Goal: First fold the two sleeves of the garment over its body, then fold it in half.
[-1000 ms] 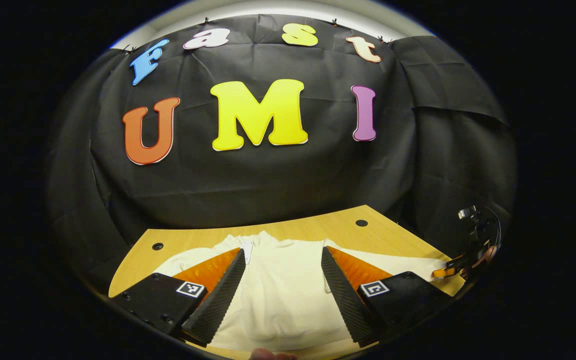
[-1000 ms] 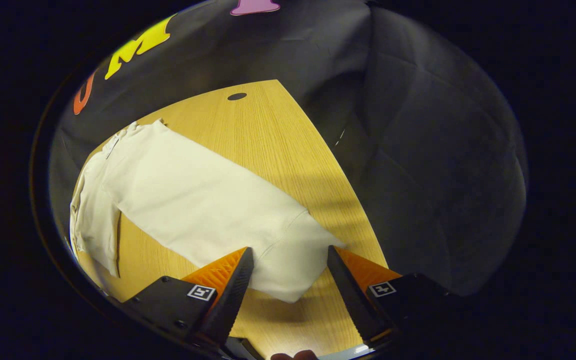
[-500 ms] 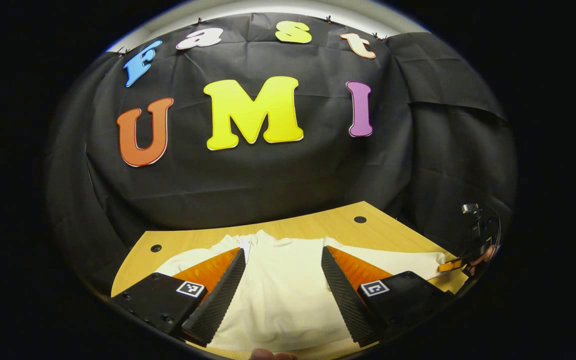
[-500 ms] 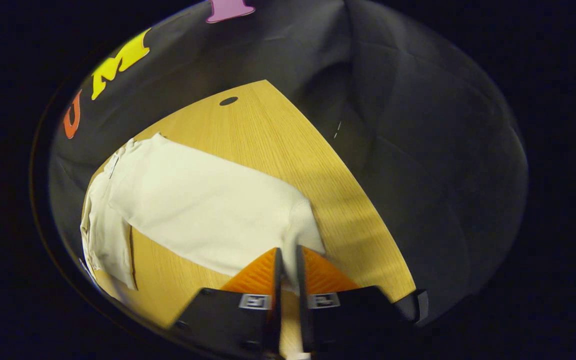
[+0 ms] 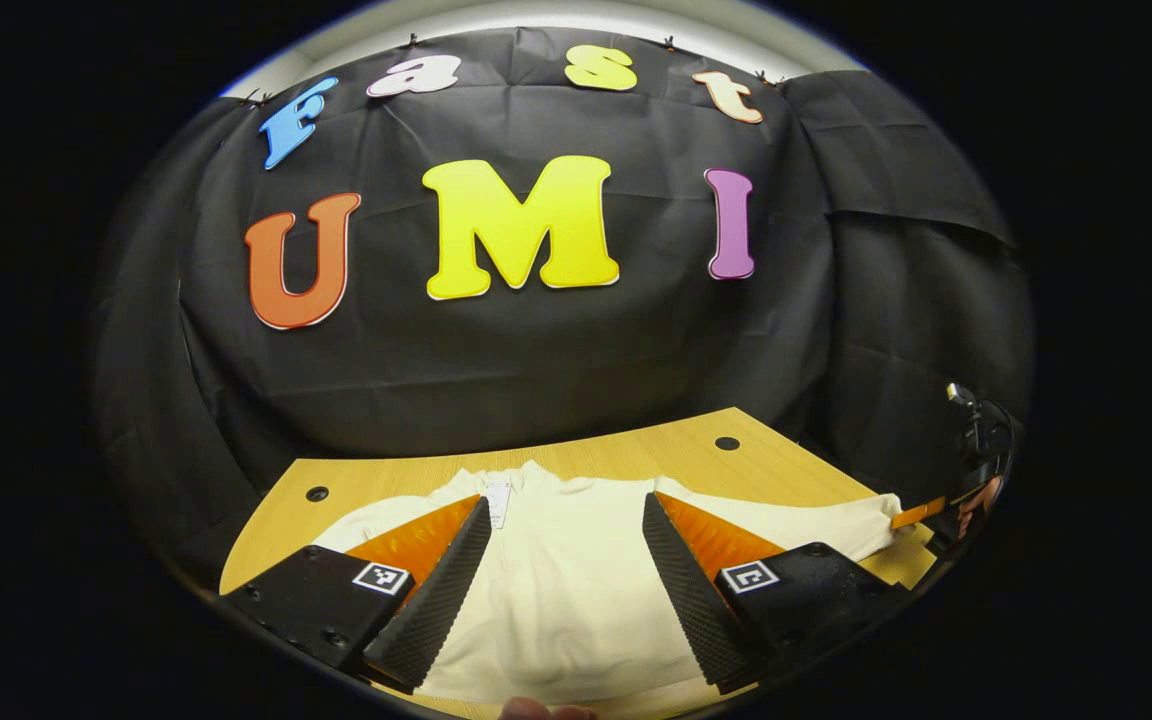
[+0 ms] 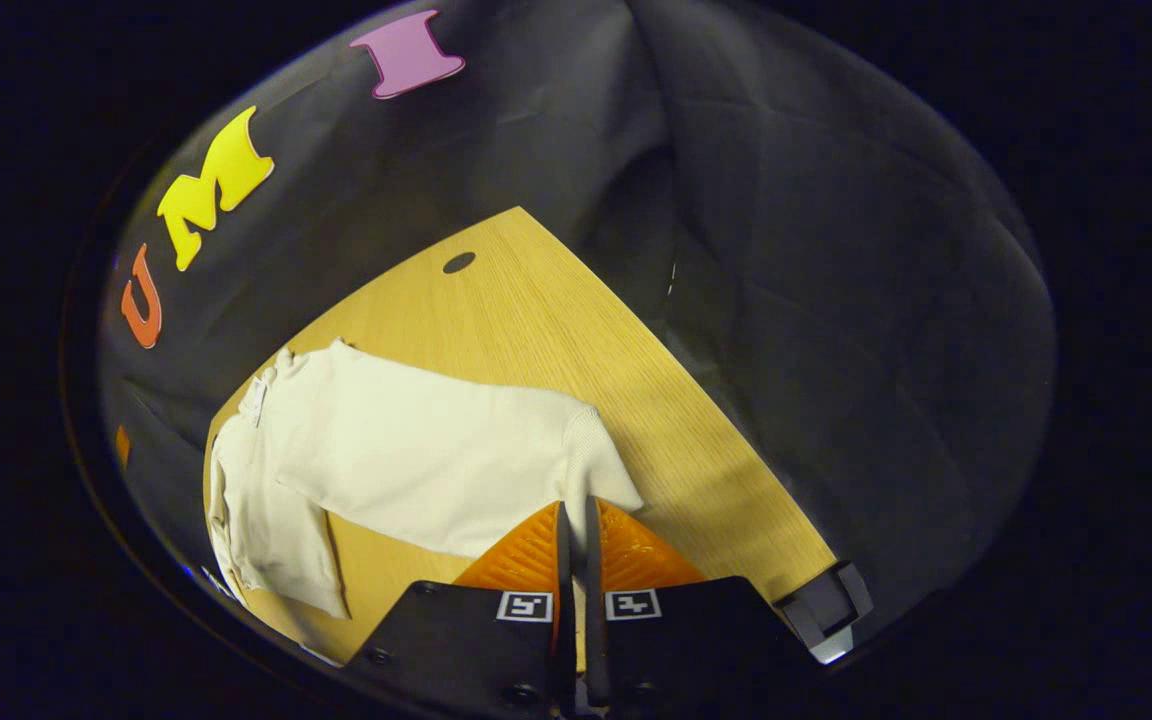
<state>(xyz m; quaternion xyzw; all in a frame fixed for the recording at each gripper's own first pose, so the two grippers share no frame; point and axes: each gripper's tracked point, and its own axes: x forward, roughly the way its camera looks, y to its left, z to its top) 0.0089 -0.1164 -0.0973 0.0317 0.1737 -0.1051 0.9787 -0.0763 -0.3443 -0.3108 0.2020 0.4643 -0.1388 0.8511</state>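
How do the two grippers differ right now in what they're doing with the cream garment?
The right gripper has its fingers pressed together on the cuff of the garment's sleeve; the left gripper has its fingers spread wide, gripping nothing. The right gripper sits at the sleeve's far end; the left gripper hangs over the garment's body near the collar. Both are close above the wooden table.

A light wood-grain tabletop (image 6: 556,330) carries a single cream garment (image 6: 416,455), spread flat with its neck label (image 6: 256,398) toward the far edge. One sleeve (image 6: 536,460) stretches along the bare wood toward the near right side, its cuff apparently raised a little off the surface. Two small dark round holes (image 5: 316,493) sit near the far corners of the tabletop, well apart from the cloth, and the wood around the garment is bare.
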